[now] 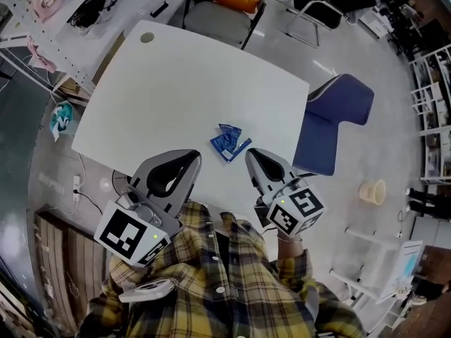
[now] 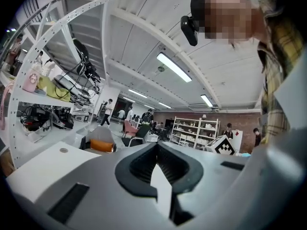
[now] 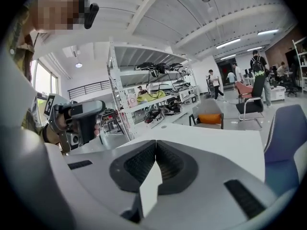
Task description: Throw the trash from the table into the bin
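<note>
Shirt: yellow plaid shirt (image 1: 211, 280) filled the near edge of the head view.
Left gripper: left gripper (image 1: 190, 158) had its jaws pressed together, empty, over the near edge of the surface (image 1: 183, 83).
Right gripper: right gripper (image 1: 252, 155) was also pressed together on nothing, right of the other.
Trash: 1 crumpled blue wrapper (image 1: 227, 143) lay on the white surface, between and just beyond the 2 gripper tips, touching neither.
Blue chair: blue chair (image 1: 337, 115) stood just right of the surface.
Beige container: beige container (image 1: 372, 191) sat on the floor, further right, well apart from the wrapper.
</note>
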`<state>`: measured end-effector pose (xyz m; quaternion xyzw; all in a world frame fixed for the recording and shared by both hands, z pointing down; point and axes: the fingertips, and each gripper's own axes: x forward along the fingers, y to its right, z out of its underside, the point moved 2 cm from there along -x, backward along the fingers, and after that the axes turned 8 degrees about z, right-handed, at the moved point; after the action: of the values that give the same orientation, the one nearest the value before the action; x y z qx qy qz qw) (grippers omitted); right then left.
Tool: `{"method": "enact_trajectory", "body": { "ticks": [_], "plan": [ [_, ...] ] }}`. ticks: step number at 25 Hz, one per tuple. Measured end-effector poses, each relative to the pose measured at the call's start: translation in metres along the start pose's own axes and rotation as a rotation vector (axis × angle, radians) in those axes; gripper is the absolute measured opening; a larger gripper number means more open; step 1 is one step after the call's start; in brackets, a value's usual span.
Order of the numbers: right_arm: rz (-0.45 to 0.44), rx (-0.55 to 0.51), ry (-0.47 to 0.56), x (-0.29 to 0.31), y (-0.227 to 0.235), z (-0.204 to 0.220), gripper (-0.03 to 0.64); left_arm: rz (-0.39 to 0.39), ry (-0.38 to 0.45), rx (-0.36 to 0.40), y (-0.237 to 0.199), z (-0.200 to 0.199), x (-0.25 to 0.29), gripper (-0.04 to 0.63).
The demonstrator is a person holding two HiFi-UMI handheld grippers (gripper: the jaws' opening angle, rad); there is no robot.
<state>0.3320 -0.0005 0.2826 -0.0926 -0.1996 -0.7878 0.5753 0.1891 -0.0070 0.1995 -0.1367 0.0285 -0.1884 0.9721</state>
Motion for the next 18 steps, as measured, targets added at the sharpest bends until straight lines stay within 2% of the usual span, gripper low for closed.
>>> {"method": "enact_trajectory", "body": {
  "ticks": [9, 18],
  "plan": [
    [0.112, 0.071, -0.054, 0.019, 0.02, 0.026, 0.0, 0.026, -0.033, -0.012, -0.016, -0.003, -0.008, 0.009],
    [0.135, 0.146, -0.136, 0.057, 0.052, 0.061, 0.002, -0.004, -0.086, -0.047, -0.031, 0.014, -0.016, 0.009]
  ]
}}
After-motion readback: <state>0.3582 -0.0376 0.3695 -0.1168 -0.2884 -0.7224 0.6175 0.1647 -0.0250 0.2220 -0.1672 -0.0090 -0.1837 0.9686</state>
